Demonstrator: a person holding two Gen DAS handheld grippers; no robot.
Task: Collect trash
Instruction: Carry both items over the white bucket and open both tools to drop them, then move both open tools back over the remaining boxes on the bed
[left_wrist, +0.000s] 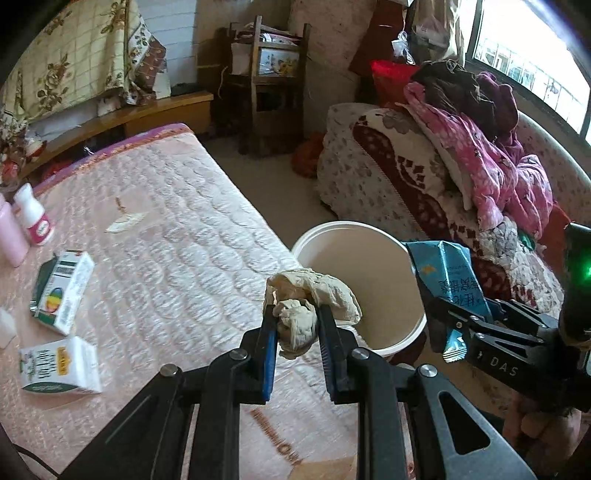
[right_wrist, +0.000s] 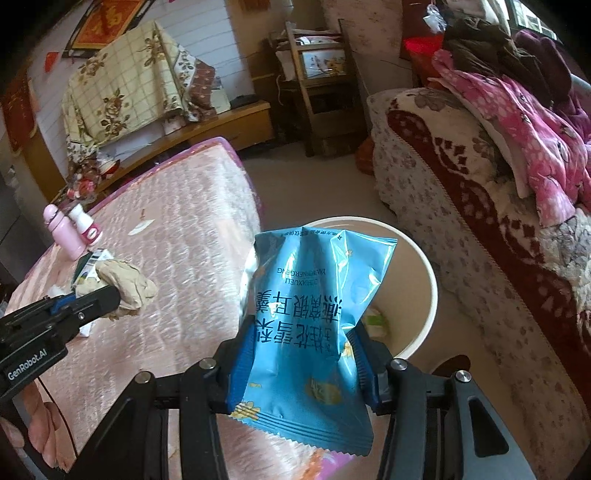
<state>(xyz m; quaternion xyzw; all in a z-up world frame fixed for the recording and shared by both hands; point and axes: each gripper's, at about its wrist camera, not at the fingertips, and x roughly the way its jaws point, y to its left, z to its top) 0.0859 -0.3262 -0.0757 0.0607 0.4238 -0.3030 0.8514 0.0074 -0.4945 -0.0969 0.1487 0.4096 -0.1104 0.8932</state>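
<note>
My left gripper (left_wrist: 297, 325) is shut on a crumpled beige tissue (left_wrist: 314, 295) and holds it at the near rim of the white bin (left_wrist: 399, 339), at the edge of the pink quilted table. It also shows in the right wrist view (right_wrist: 110, 295) with the tissue (right_wrist: 125, 284). My right gripper (right_wrist: 301, 354) is shut on a blue snack bag (right_wrist: 314, 314) held above the white bin (right_wrist: 424, 295). In the left wrist view the right gripper (left_wrist: 439, 306) and its blue bag (left_wrist: 450, 273) are at the bin's right rim. A pale scrap lies inside the bin (right_wrist: 376, 321).
On the table lie two small cartons (left_wrist: 62, 291) (left_wrist: 62, 365), a white bottle (left_wrist: 35, 218), a pink bottle (left_wrist: 9, 232) and a paper scrap (left_wrist: 123, 221). A sofa with piled clothes (left_wrist: 480, 166) stands right of the bin. A wooden shelf (left_wrist: 269, 85) is at the back.
</note>
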